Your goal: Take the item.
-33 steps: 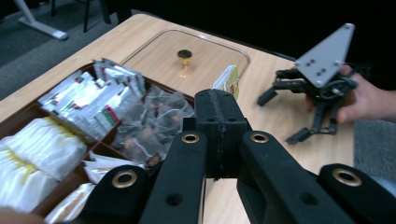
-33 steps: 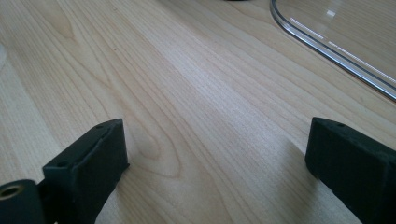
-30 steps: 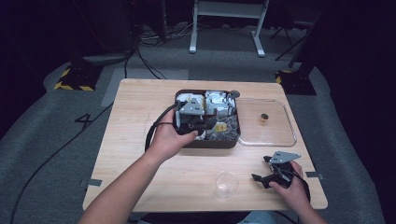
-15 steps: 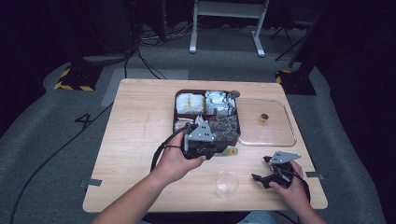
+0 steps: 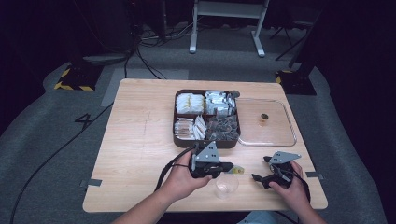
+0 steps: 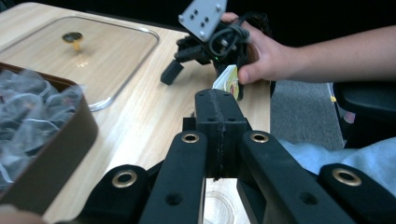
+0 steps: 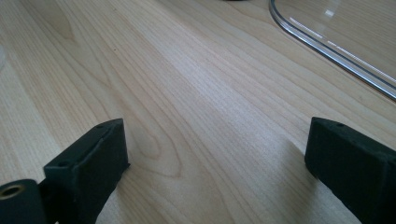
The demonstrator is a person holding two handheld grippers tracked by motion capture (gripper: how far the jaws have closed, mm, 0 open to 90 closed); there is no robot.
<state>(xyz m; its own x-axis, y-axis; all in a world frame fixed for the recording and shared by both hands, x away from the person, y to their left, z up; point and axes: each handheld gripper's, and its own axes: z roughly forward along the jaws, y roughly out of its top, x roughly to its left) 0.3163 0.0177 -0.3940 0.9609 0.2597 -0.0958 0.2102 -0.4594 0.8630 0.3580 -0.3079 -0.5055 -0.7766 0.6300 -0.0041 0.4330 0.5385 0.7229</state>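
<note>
Left tongs (image 5: 232,169), closed on a sachet (image 5: 238,171), directly above the cup (image 5: 226,186). Right tongs (image 5: 261,170), jaws apart, rest on the counter (image 5: 140,140), beside the lid (image 5: 275,135); tray (image 5: 176,135) beyond.

Light wooden table (image 5: 135,154) on grey carpet, dark four-compartment tray (image 5: 176,140) of packets at its middle, clear glass lid (image 5: 273,135) flat just beside the tray, small clear cup (image 5: 226,187) near the front edge

A "4" is marked on the floor (image 5: 84,120).
</note>
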